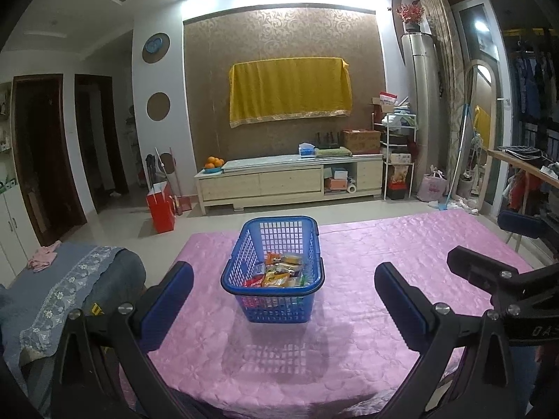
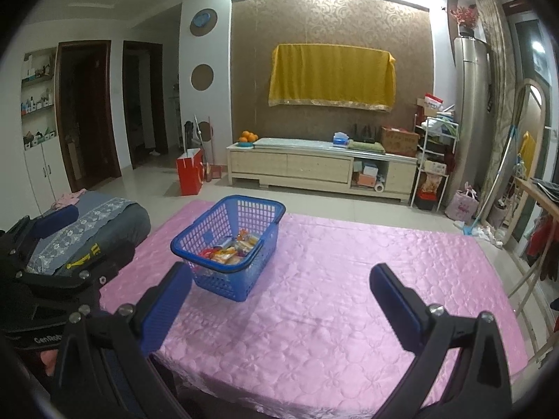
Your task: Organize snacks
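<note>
- A living room fills the upper half of both views: a brown patterned wall panel (image 1: 279,42) at centre top, with one yellow cloth (image 1: 289,90) hanging on it.
- Below the cloth runs one low pale-wood cabinet (image 1: 290,181), with a bowl of oranges (image 1: 213,164) on its left end and a cardboard box (image 1: 361,141) on its right end.
- At the left edge of the left wrist view stand two dark doorways (image 1: 42,150); one red paper bag (image 1: 160,206) sits on the tiled floor near the cabinet's left end.
- The lower half of both views is one table under a pink quilted cover (image 1: 384,262), bare apart from the basket.
- One blue plastic basket (image 1: 276,255) stands upright on the cover, centre frame in the left wrist view and left of centre in the right wrist view (image 2: 227,244).
- Inside it lies a heap of wrapped snacks (image 1: 279,272), orange, yellow and red packets; they overlap too much to count.
- At lower left, a grey-blue embroidered cover (image 1: 63,286) drapes a seat beside the table.
- The left gripper (image 1: 283,300) hangs in front of the basket, its two blue-padded fingers spread wide apart, holding nothing.
- The right gripper (image 2: 279,300) hangs over bare cover to the right of the basket, its fingers likewise spread wide and empty.
</note>
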The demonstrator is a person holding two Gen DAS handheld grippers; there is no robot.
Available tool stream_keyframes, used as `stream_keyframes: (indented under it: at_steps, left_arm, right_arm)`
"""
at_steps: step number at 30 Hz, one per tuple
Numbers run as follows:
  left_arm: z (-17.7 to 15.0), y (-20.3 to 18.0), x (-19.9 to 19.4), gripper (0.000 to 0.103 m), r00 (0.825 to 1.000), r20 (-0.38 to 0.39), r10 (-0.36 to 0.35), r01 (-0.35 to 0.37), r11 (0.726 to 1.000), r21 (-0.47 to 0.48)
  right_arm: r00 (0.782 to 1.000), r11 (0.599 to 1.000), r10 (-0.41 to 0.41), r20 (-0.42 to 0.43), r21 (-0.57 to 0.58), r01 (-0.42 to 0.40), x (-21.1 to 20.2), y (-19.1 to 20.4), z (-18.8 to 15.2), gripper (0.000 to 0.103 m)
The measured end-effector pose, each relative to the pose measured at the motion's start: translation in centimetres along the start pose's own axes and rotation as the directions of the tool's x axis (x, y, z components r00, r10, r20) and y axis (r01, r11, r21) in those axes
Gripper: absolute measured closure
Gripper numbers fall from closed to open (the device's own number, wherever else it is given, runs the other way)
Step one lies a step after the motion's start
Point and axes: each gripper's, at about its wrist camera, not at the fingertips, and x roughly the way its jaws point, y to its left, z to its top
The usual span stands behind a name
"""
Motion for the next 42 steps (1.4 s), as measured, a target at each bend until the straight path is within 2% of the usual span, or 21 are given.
stream_keyframes:
  at_steps: [21,42]
  left_arm:
    - [-0.1,-0.6,-0.7,0.0,1.0,0.002,-0.016,0.016,1.0,-0.019]
    - [-0.3,-1.2,-0.8,0.0,1.0,-0.007,0.004,-0.004,1.0,-0.001]
  right_arm:
    - [1.0,1.0,-0.014,0.007,-0.003,0.014,-0.5,-0.3,0.2,0.0]
    - [1.0,1.0,0.0,-0.024,-0.003,0.0,-0.2,-0.6,-0.2,0.0]
